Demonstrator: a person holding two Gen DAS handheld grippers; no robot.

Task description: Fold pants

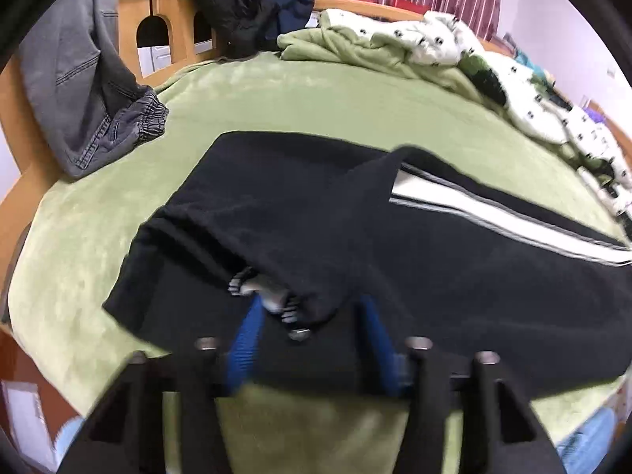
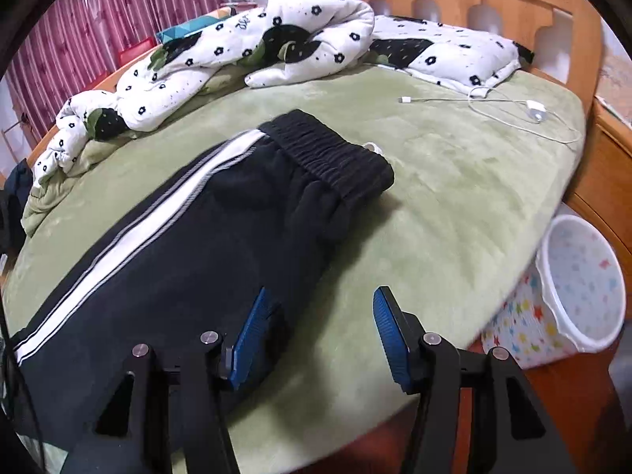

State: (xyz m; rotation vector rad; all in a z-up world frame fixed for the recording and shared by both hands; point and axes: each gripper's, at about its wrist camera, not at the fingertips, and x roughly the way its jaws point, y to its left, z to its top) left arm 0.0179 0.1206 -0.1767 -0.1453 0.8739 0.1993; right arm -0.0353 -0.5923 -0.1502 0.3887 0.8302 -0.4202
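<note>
black white-striped track pants lengthwise along bed's near edge, waistband toward headboard | left gripper cannot tell | right gripper released

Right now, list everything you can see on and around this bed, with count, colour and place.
pants: one, black with white side stripe, lying across the bed, leg end draped over the left gripper
bed sheet: one, green, covering the mattress
quilt: one, white with black flowers, bunched along the far side
charging cable: one, white, near the headboard
jeans: one, grey, hung over the footboard
dark jacket: one, black, on the footboard
waste bin: one, white with coloured stars, on the floor
left gripper: blue pads, under the pants' fabric
right gripper: blue pads, open at the pants' edge
</note>
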